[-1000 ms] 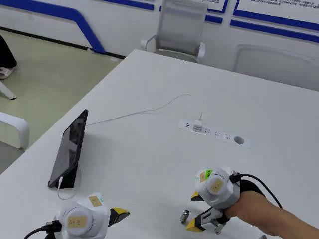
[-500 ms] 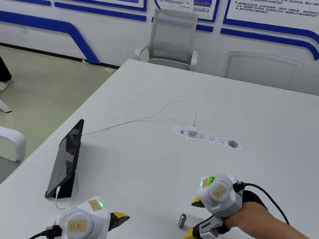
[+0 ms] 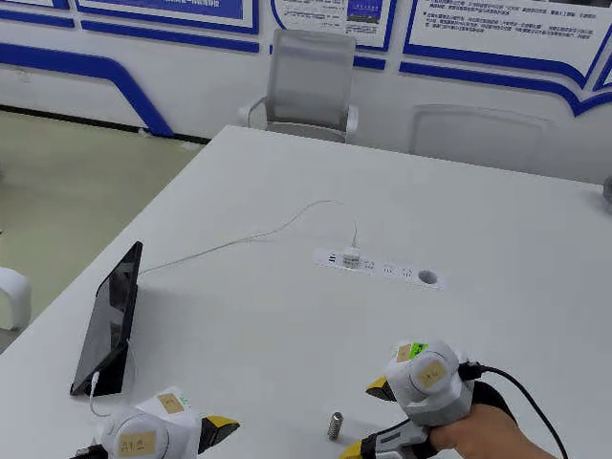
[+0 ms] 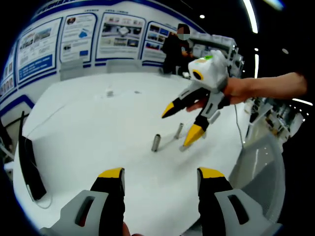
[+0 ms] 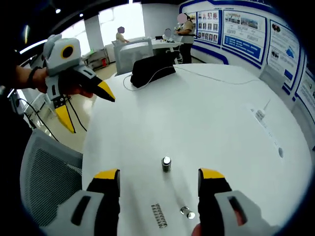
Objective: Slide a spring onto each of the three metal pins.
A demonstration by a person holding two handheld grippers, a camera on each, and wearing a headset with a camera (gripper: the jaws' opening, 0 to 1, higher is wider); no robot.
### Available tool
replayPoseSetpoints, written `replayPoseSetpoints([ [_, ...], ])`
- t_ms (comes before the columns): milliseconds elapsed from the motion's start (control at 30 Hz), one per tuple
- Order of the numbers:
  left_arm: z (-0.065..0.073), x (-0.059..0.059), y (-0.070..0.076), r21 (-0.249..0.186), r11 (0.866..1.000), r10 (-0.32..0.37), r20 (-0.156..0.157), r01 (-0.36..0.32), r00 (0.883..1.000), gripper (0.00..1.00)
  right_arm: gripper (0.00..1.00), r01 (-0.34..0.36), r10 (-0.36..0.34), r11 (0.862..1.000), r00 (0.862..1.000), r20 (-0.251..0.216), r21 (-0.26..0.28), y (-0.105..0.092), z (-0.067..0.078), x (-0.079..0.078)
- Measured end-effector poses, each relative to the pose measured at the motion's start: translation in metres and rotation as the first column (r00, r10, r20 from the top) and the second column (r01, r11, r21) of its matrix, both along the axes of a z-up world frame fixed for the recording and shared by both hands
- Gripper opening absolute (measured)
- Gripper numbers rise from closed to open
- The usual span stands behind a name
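Small coiled metal spring [image 5: 159, 215] is lying blurry beside a short silver pin [image 5: 186, 212]; yellow-tipped right gripper [image 5: 156, 174] and left gripper [image 4: 156, 173] are hanging released, white table [image 5: 221, 113] open beyond.

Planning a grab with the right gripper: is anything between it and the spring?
Nothing visible. The spring lies on the bare table between the jaws of the open right gripper; the far pin stands beyond it, the near pin beside it.

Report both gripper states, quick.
Left gripper: open, holding nothing.
Right gripper: open, holding nothing.
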State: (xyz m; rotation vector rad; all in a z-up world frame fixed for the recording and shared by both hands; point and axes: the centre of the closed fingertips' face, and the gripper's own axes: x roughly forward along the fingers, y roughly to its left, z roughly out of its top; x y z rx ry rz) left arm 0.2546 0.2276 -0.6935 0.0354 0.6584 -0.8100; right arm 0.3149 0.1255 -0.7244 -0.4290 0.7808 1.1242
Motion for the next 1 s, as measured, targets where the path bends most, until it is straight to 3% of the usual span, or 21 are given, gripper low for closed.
replayPoseSetpoints([
  [333, 0.001, -0.001, -0.010, -0.001, 1.000, 0.012, 0.001, -0.012, 1.000, 0.61, 0.68, 0.094, -0.094, 0.993, 0.996, 0.003, 0.076, -0.016, 0.010, -0.011],
  [733, 0.000, 0.000, -0.025, 0.002, 1.000, -0.004, 0.003, 0.004, 1.000, 0.62, 0.69, 0.177, -0.178, 0.980, 0.984, 0.001, 0.091, -0.049, 0.009, -0.024],
  [1000, -0.001, 0.003, -0.040, 0.008, 0.999, -0.044, 0.002, 0.044, 0.999, 0.63, 0.71, 0.253, -0.256, 0.960, 0.967, 0.007, 0.120, -0.076, 0.013, -0.032],
])
